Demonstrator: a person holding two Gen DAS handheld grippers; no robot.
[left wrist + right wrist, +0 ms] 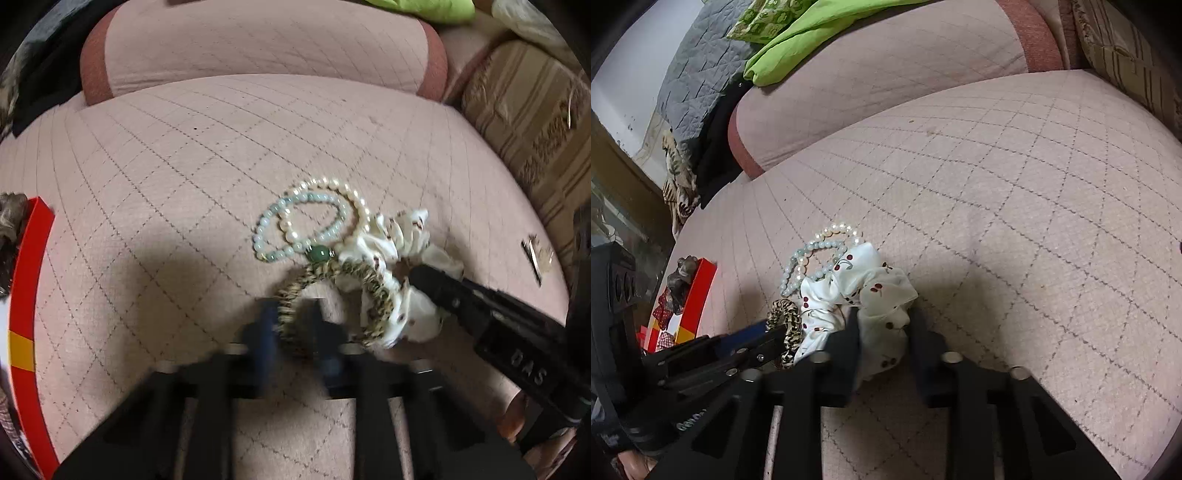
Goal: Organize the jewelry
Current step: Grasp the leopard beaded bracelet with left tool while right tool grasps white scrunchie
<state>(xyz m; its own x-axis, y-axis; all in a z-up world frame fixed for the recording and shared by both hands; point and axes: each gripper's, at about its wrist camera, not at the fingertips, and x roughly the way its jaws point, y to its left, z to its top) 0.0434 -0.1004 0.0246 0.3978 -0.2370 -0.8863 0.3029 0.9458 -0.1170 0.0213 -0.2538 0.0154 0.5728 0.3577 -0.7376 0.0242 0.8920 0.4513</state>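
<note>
A small pile lies on the pink quilted cushion: a pearl bracelet, a pale green bead bracelet with a dark green stone, a leopard-print scrunchie and a white cherry-print scrunchie. My left gripper is open, its blurred fingers on either side of the leopard scrunchie's near edge. My right gripper is open, its fingers around the white scrunchie. The leopard scrunchie and both bracelets also show in the right wrist view.
A red box sits at the cushion's left edge with hair ties in it. A backrest cushion rises behind. A striped pillow is at right, green cloth and a grey quilt behind.
</note>
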